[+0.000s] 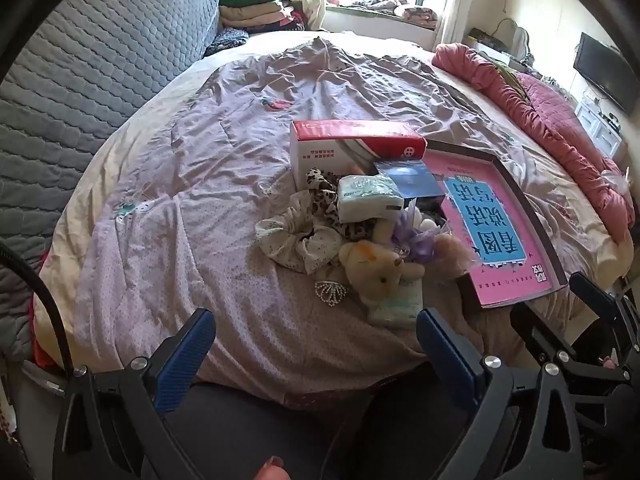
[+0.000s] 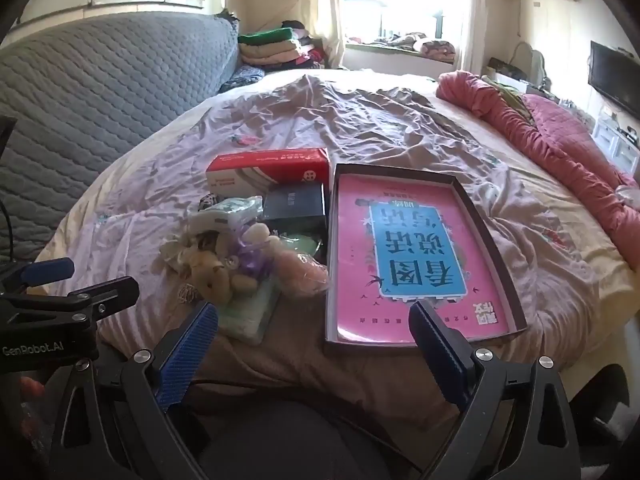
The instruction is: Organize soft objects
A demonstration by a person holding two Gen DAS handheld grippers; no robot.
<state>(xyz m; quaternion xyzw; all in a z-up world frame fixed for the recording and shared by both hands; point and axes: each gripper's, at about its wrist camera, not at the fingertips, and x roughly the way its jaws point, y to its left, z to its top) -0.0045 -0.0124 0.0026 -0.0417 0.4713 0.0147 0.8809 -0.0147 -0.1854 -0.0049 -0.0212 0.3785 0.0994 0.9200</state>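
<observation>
Left wrist view: the left gripper [image 1: 316, 344] hangs above the near edge of the bed with its blue-padded jaws spread wide and nothing between them. Ahead lies a heap of soft items on the wrinkled lilac bedsheet [image 1: 192, 184]: a cream plush bear [image 1: 376, 272], a pale floral fabric scrunchie [image 1: 296, 240], a leopard-print scrunchie [image 1: 324, 196], a white-green soft tissue pack [image 1: 368, 196] and a purple ribbon tuft [image 1: 416, 236]. A red-and-white cardboard box [image 1: 352, 144] stands behind the heap. A shallow dark-rimmed tray with a pink printed liner [image 1: 532, 216] lies just beside it, to the right.

Right wrist view: the right gripper [image 2: 314, 334] also shows jaws spread apart, empty, poised over the tray's near rim. The tray holds no soft item; the heap sits to its left, touching the rim.

Assessment: the sorting appears not yet begun; this is the approach step. The next move likely calls for lowering one gripper onto the nearest item, probably the bear, and pinching it clear of its neighbours.
</observation>
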